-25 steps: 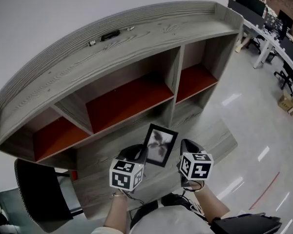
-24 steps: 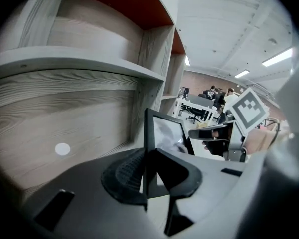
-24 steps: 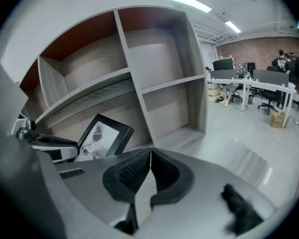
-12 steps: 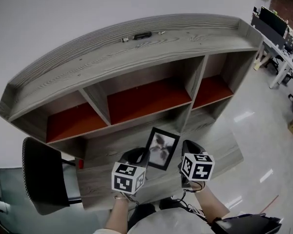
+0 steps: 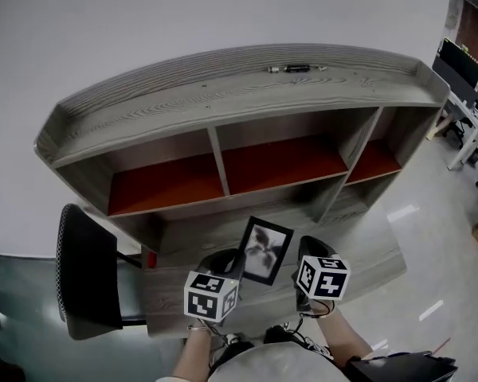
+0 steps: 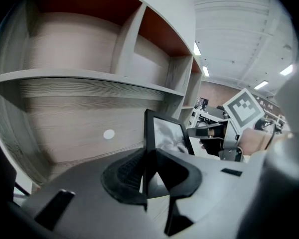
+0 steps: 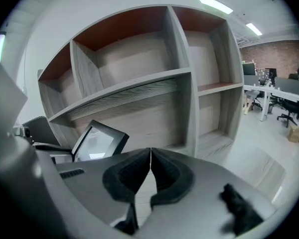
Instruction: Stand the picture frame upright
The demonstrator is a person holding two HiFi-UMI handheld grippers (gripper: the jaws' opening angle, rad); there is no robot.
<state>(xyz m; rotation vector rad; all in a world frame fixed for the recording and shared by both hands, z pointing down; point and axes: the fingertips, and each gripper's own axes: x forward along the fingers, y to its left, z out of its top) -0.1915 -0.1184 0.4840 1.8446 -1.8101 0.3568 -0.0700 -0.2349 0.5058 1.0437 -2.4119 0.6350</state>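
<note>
The black picture frame with a dark flower print hangs tilted over the grey desk, below the shelf's middle compartment. My left gripper is shut on the frame's left edge; in the left gripper view the jaws pinch the frame at its lower corner. The right gripper hovers just right of the frame, apart from it, its jaws shut with nothing between them. In the right gripper view the frame shows at the left, beside the closed right gripper.
A grey wooden shelf unit with red-backed compartments stands on the desk behind the frame. Small dark items lie on its top. A black chair stands at the left; office desks are far right.
Both grippers and the held frame have shifted left along the shelf, from under the right-hand divider to under the middle compartment. The left gripper's hold on the frame is unchanged.
</note>
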